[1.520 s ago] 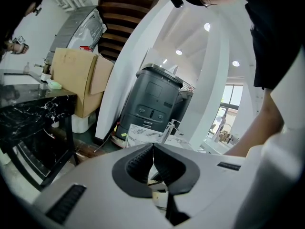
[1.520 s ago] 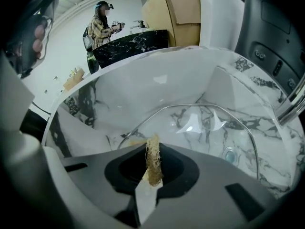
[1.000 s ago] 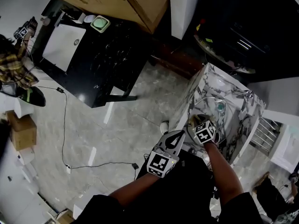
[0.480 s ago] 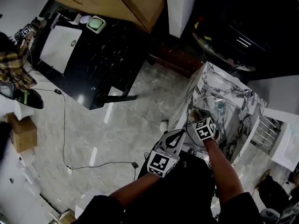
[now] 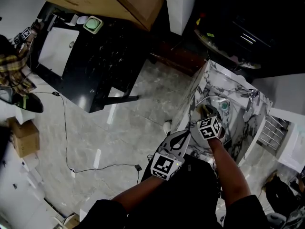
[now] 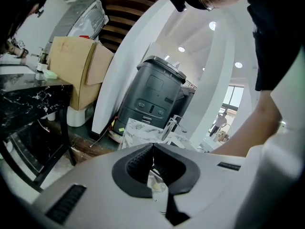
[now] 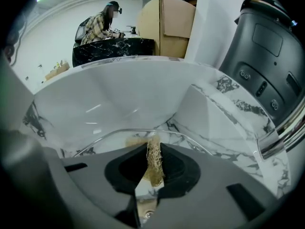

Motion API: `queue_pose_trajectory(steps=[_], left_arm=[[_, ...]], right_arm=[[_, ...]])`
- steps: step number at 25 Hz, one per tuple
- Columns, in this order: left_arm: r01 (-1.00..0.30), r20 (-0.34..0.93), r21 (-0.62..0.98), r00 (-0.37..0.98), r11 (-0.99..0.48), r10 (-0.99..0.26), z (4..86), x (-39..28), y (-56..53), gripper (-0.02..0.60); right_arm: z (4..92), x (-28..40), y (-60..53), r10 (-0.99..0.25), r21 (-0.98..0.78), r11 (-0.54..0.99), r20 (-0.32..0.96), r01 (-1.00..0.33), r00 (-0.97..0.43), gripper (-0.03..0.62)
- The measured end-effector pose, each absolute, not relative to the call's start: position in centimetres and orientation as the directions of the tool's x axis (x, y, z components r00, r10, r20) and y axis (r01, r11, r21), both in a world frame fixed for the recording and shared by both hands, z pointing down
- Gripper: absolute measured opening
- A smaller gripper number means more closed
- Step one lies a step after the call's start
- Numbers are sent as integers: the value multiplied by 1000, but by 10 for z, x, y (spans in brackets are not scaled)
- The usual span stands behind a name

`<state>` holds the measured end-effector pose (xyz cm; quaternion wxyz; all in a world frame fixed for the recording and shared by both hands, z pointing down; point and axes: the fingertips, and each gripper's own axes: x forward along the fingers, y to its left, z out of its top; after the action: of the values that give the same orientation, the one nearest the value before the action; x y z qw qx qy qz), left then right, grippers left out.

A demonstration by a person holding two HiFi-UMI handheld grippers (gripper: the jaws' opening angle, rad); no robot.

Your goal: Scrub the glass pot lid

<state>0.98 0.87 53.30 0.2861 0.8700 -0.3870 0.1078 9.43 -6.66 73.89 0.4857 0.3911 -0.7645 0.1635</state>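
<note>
A glass pot lid (image 5: 215,100) lies in the marble-patterned sink (image 5: 238,87) at the right of the head view. Its curved rim (image 7: 116,134) shows just ahead of the jaws in the right gripper view. My right gripper (image 5: 203,113) is shut on a tan fibrous scrubber (image 7: 153,157), which is held at the lid's near edge. My left gripper (image 5: 186,134) hangs beside the sink's near side, jaws closed tip to tip with nothing held. In its own view the left gripper (image 6: 153,148) points past the sink toward its faucet (image 6: 170,126).
A chrome faucet (image 7: 281,130) stands at the sink's right. A dark grey machine (image 6: 152,97) is behind the sink. Across the tiled floor stand a black marble table (image 5: 105,51), a cardboard box (image 5: 124,4) and a person in a plaid shirt (image 5: 12,66). A cable (image 5: 64,128) runs over the floor.
My right gripper with the scrubber has edged a little farther over the lid. The left gripper has stayed about where it was.
</note>
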Motion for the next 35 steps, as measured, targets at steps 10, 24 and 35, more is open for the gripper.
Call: queue_pose_trajectory(steps=[10,24,35], left_arm=[[-743,423,404,668,-533,-612,536,15,9,17],[-743,438,403,669,-534,-600,539,25,21,15],[-742,437,402,670,-537,-600,539,31,28,15]], right_arm=[[741,113,-75,-472,156,604,861,-782,-192,63],[744,156,-83,-517,188,506,847,-842,-122,63],[745,177,-84,-529,213,467,845,-858,-79,63]])
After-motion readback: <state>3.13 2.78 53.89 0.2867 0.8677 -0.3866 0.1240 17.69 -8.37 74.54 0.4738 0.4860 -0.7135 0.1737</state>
